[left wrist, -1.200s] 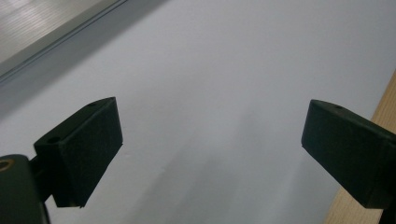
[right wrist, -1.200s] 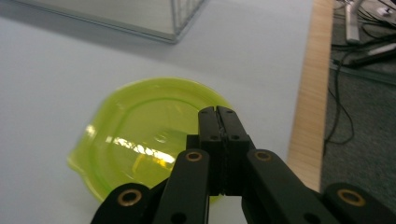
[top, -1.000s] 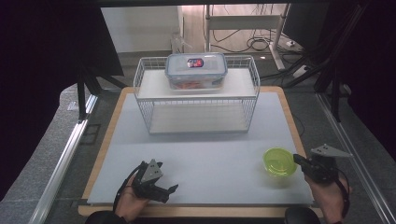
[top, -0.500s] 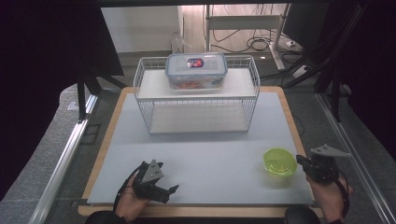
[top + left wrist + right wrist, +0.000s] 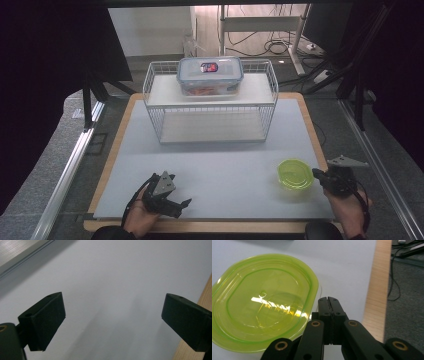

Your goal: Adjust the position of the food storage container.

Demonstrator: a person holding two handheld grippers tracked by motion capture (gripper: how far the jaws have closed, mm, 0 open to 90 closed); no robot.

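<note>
Lid [image 5: 295, 174], green, lies near worktop [image 5: 225, 165] right edge; right tongs [image 5: 329, 305] pressed together just beside it. Left tongs [image 5: 112, 320] spread, near front edge.

Right gripper drifts off the green lid

In the high view the right gripper [image 5: 320, 175] sits slightly farther toward four o'clock than a second ago, opening a thin gap beside the green lid [image 5: 295, 174], its jaws pressed together.
</note>
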